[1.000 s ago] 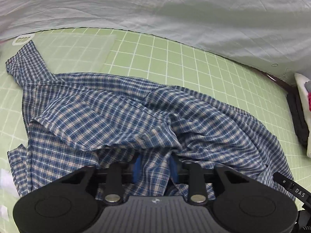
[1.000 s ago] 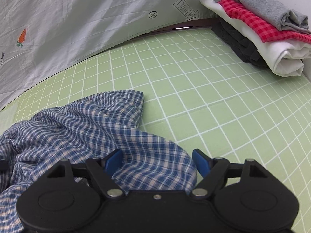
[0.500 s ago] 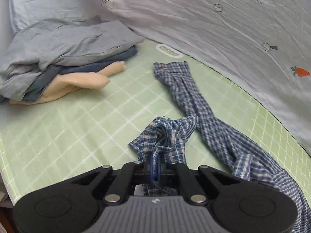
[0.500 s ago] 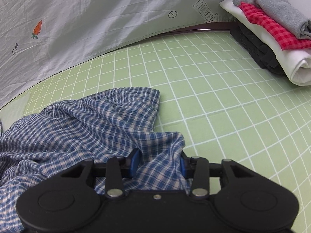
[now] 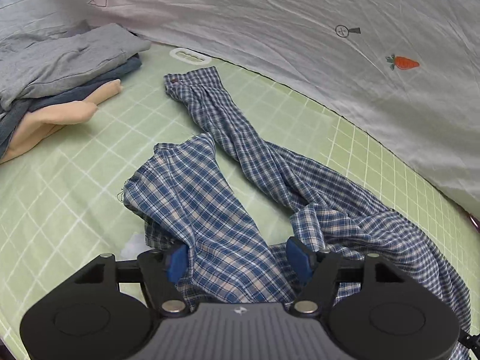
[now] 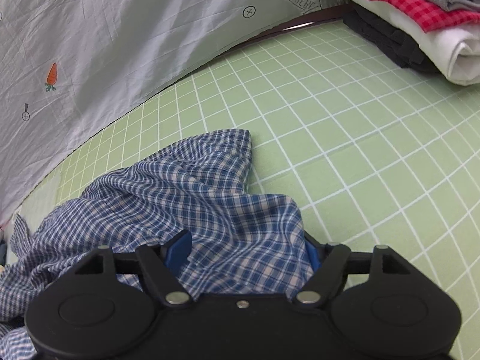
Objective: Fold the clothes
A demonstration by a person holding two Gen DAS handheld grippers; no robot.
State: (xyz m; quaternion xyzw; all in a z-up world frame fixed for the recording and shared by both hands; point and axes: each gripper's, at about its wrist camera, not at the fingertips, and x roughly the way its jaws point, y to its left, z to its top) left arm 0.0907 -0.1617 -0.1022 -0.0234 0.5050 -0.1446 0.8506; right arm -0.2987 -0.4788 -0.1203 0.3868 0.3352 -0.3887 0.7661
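A blue and white plaid shirt (image 5: 210, 204) lies crumpled on the green grid mat (image 5: 60, 198). One sleeve (image 5: 216, 114) stretches toward the back wall. My left gripper (image 5: 237, 259) is open, its blue pads on either side of a fold of the shirt. In the right wrist view the same shirt (image 6: 186, 192) bunches up in front of my right gripper (image 6: 246, 249), which is open with cloth lying between its pads.
A pile of unfolded grey, blue and peach clothes (image 5: 60, 69) lies at the left. A stack of folded clothes (image 6: 420, 21) sits at the far right of the mat. A grey printed sheet (image 5: 300, 30) hangs behind the mat. A white hanger (image 5: 189, 57) lies by the sleeve.
Both grippers were closed on the shirt half a second ago and are now open. The cloth has dropped and spread on the mat.
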